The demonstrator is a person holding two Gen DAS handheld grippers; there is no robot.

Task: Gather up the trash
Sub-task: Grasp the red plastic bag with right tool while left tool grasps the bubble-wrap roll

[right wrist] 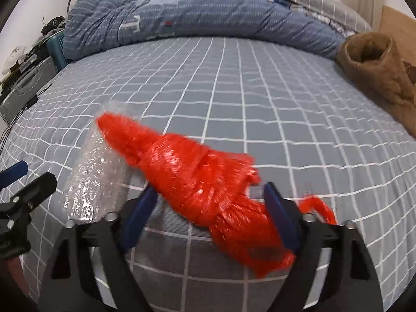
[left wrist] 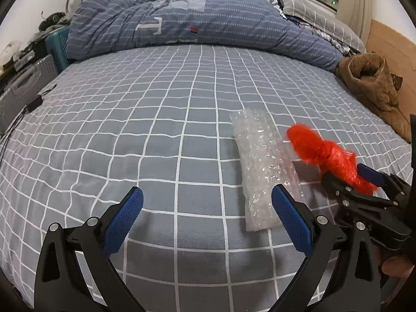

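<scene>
A red plastic bundle (right wrist: 197, 176) lies slantwise between the blue pads of my right gripper (right wrist: 210, 189). Both pads touch its sides, so the gripper is shut on it. From the left wrist view the same bundle (left wrist: 319, 150) sticks out of the right gripper (left wrist: 345, 174) at the right edge, blurred. A strip of clear bubble wrap (left wrist: 262, 166) rests on the bed sheet (left wrist: 156, 130) just left of the bundle. My left gripper (left wrist: 208, 192) is open and holds nothing. Its right finger overlaps the near end of the bubble wrap (right wrist: 91, 171).
A rolled blue quilt (left wrist: 195, 23) and a grey pillow (left wrist: 312, 13) fill the far side of the bed. A brown coat (left wrist: 374, 85) lies at the right edge. At the left edge are a small black device with cables (left wrist: 33, 104), a grey suitcase (left wrist: 26, 83) and a cluttered stand.
</scene>
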